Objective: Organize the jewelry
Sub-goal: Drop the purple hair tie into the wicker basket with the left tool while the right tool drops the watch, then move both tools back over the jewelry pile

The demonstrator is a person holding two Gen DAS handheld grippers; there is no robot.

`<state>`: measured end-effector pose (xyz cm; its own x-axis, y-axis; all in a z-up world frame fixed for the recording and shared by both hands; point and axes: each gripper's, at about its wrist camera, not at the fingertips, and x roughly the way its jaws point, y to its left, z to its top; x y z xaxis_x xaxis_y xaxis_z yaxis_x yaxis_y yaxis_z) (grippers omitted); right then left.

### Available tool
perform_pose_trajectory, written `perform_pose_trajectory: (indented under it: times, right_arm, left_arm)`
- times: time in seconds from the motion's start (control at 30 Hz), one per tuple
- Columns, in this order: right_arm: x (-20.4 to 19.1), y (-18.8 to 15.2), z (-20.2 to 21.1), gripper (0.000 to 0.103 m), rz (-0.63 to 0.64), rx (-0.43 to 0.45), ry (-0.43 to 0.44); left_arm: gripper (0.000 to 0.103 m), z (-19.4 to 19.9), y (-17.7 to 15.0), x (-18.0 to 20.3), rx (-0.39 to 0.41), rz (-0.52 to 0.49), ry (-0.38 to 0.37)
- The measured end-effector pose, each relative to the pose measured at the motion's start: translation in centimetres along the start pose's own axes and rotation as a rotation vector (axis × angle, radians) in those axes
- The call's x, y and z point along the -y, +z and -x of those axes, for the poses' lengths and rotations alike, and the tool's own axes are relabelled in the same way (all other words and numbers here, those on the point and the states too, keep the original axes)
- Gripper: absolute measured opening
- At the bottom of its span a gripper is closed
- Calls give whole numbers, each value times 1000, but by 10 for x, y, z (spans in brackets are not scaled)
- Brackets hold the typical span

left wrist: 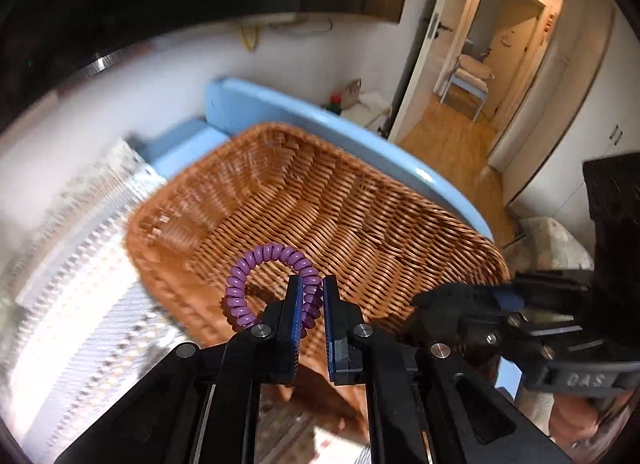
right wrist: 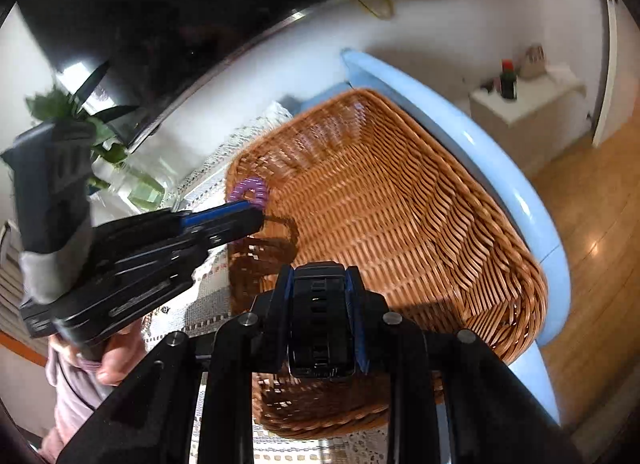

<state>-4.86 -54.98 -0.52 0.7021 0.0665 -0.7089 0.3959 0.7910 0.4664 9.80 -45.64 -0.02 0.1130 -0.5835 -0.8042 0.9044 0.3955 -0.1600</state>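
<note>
While both loads hang over the wicker basket (left wrist: 320, 199), entry: left gripper (left wrist: 310, 296) clamps purple coil bracelet (left wrist: 272, 264) above the near-left rim; right gripper (right wrist: 320, 304) pinches a black watch (right wrist: 320, 328). Likely step — depositing; next, lower, then release.

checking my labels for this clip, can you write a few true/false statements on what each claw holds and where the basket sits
1. The left claw grips a purple coil bracelet. True.
2. The right claw is empty. False: it is shut on a black watch.
3. The wicker basket already holds several pieces. False: the part of its floor in view is bare.
4. The bracelet hangs over the basket's edge. True.
5. The basket sits on a red tray. False: beside it is a light blue rim.
</note>
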Motion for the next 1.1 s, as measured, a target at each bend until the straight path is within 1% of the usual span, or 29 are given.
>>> perform_pose_trajectory:
  times: [0.07, 0.13, 0.17, 0.23, 0.27, 0.3, 0.33, 0.37, 0.4, 0.43, 0.5, 0.6, 0.73, 0.83, 0.87, 0.93, 1.03, 1.1]
  right_arm:
    - [12, -1, -5, 29, -23, -19, -9]
    - [20, -1, -12, 29, -33, -35, -47]
    - [23, -1, -13, 29, -32, -37, -51]
    - [27, -1, -12, 30, -44, -34, -33]
    - [28, 0, -11, 33, -43, -31, -40]
    - [26, 1, -8, 41, -32, -22, -60]
    - [25, 1, -5, 47, -21, -8, -79]
    - [23, 1, -1, 63, -5, 10, -102]
    - [21, 2, 5, 70, 9, 32, -118]
    - [20, 2, 10, 70, 18, 50, -123]
    - [16, 2, 22, 70, 33, 86, -133]
    - [10, 1, 35, 70, 38, 115, -120]
    - [-11, -4, 46, 70, 64, 138, -89]
    - [-30, -11, 48, 70, 98, 138, -73]
    - [-35, -13, 46, 70, 108, 139, -71]
    - [-49, -19, 45, 70, 134, 141, -77]
    - [-69, -28, 41, 70, 158, 132, -62]
    - [-82, -35, 35, 70, 177, 119, -38]
  left_arm:
    - [10, -16, 2, 1, -31, 8, -1]
    - [10, -25, 2, 4, -49, 17, -34]
    - [10, -28, 1, 4, -53, 17, -50]
    - [10, -31, 1, 6, -53, 19, -38]
    - [10, -31, 1, 6, -43, 25, -27]
    - [12, -31, 1, 4, -36, 36, -29]
    - [15, -28, 1, 2, -31, 51, -48]
    - [17, -25, 2, 1, -24, 65, -75]
    - [23, -20, 2, -1, -13, 75, -96]
    - [31, -15, 2, -2, -1, 81, -105]
    - [36, -4, 0, -4, 24, 90, -106]
    - [37, 19, -8, -9, 60, 97, -110]
    - [37, 60, -32, -15, 108, 95, -57]
    - [38, 91, -55, -30, 140, 135, -17]
    - [40, 103, -65, -36, 152, 157, -4]
    - [49, 124, -86, -51, 174, 197, 15]
    - [50, 158, -126, -78, 219, 275, 100]
    - [50, 180, -153, -94, 234, 316, 189]
